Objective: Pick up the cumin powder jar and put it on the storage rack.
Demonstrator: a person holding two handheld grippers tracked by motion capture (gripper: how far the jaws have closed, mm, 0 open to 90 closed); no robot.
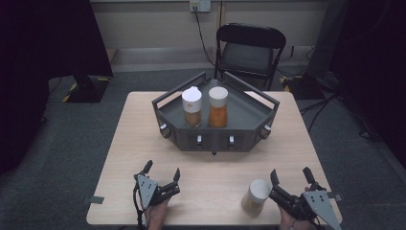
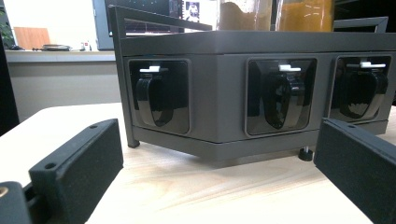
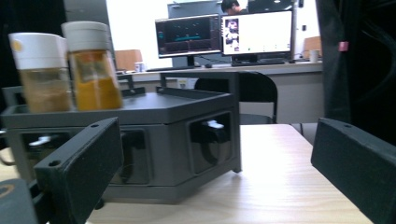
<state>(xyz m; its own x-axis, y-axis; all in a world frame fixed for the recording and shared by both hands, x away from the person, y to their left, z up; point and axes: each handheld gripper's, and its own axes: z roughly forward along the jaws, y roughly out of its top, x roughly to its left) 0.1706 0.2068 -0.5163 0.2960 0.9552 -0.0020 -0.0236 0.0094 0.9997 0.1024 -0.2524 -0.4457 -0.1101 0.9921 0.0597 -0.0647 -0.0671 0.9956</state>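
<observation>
A dark grey angular rack [image 1: 249, 115] stands at the table's far middle. On top of it, side by side, stand a white-capped jar of brown powder [image 1: 192, 107] and a white-capped jar of orange powder [image 1: 218, 106]. A third white-capped jar [image 1: 255, 196] stands on the table near the front edge, just left of my right gripper [image 1: 289, 173], outside its jaws. That gripper is open and holds nothing. My left gripper [image 1: 163, 169] is open at the front left, pointing at the rack's front face [image 2: 219, 93]. The right gripper view has both rack jars [image 3: 39, 70] [image 3: 91, 65] at left.
The rack's front has three recesses with black latches [image 2: 280, 98] and white tabs. A black folding chair [image 1: 249, 50] stands behind the light wooden table [image 1: 129, 143]. Monitors [image 3: 224, 35] sit on a desk far behind. Bare tabletop lies between the rack and the grippers.
</observation>
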